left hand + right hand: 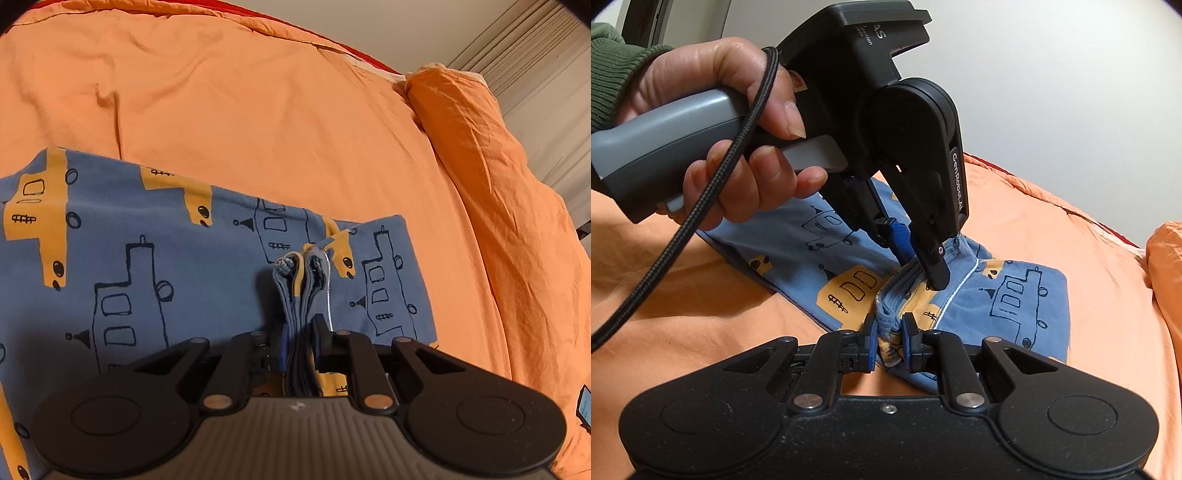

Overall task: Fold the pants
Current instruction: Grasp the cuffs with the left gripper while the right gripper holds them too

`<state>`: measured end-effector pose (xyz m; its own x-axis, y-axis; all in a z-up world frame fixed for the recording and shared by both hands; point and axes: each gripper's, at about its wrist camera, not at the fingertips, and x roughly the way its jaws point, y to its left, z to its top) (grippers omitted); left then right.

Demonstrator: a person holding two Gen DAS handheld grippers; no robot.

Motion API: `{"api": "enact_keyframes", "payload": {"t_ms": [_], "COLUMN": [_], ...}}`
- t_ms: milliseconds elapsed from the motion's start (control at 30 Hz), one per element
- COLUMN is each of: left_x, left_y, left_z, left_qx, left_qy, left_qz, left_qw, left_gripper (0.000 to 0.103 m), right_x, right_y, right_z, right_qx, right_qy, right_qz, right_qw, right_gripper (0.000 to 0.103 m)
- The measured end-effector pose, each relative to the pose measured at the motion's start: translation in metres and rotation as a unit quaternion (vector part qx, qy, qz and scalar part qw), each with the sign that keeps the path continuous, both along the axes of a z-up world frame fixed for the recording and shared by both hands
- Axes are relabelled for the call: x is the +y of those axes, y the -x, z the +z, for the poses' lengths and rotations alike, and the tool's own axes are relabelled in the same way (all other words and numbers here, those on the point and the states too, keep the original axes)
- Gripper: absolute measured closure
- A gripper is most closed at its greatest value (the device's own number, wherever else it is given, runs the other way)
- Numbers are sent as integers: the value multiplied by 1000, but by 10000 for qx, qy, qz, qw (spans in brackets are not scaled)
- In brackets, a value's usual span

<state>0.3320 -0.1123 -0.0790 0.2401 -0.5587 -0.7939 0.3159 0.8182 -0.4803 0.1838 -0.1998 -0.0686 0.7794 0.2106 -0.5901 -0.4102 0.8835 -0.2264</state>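
The pants (155, 258) are blue with yellow and outlined truck prints and lie partly folded on the orange bed. My left gripper (299, 343) is shut on a bunched stack of the pants' edge, held up above the flat part. In the right wrist view the left gripper (923, 269) pinches that same bunch from above, with a hand on its grey handle. My right gripper (890, 343) is shut on the near end of the bunched edge of the pants (1015, 302). A thin white drawstring (955, 295) trails from the bunch.
The orange duvet (258, 110) covers the bed, with a raised orange fold (480, 155) along the right. A black braided cable (701, 221) hangs from the left gripper's handle. A wall (1052, 92) lies behind the bed, and curtains (535, 48) show at the far right.
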Motion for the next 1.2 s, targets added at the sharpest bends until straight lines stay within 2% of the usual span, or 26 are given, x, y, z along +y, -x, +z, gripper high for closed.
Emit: {"api": "enact_keyframes", "payload": {"t_ms": [167,400,800,900,1000,1200], "left_x": [1,-7,0,9,24,84], "left_y": [-1,0,-1,4,10,12], "left_z": [0,4,7,18,30,46], "left_qx": [61,-8,71,-17,-229,-421], "left_qy": [42,-135,-13,130,147,65], "left_qz": [45,-12,-51,-93,-150,48], "left_qw": [10000,9999,10000,9999,9995,9991], "left_gripper": [87,88,90,91,92,92], "right_x": [3,6,11,16,21,27], "right_y": [1,0,5,8,10,6], "right_z": [-1,0,4,17,27,31], "right_qx": [-24,15,3,37,52,23], "right_qy": [22,110,359,337,80,-406], "right_qz": [-118,-178,-321,-415,-445,20], "right_qw": [9999,9998,9988,9986,9990,9992], "right_gripper": [89,88,89,89,89,89]}}
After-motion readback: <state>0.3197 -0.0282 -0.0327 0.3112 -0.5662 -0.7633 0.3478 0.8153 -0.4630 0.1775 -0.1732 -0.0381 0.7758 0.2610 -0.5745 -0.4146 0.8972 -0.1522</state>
